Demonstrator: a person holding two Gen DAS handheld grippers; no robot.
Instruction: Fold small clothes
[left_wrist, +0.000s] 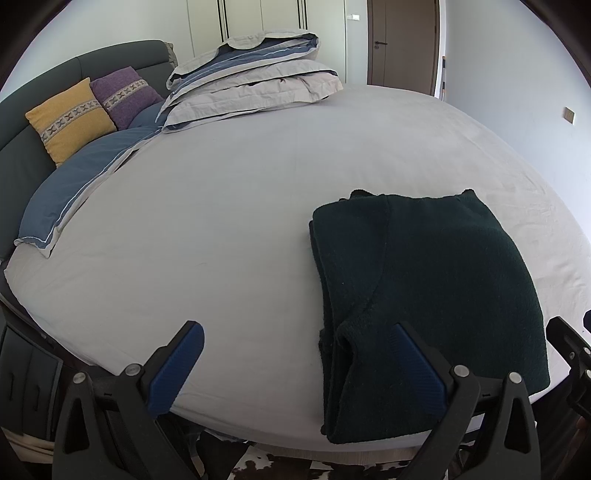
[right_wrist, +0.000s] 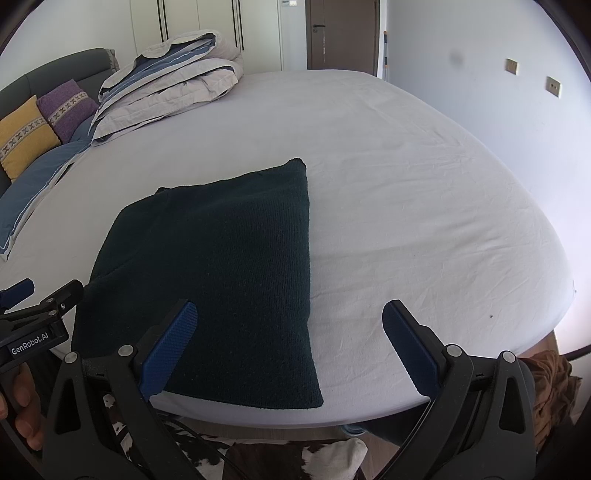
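- My left gripper (left_wrist: 299, 363) hangs at the near edge of the bed (left_wrist: 229, 206), jaws spread wide, holding nothing.
- My right gripper (right_wrist: 290, 341) likewise has jaws apart and empty.
- The dark green sweater (right_wrist: 221, 266) lies folded on the sheet near that edge.

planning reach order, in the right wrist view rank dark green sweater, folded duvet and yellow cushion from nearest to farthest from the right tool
1. dark green sweater: just ahead of the right tool, lying left of centre.
2. folded duvet: far left on the bed.
3. yellow cushion: leftmost, against the headboard; roughly as far as the duvet, too close to call.
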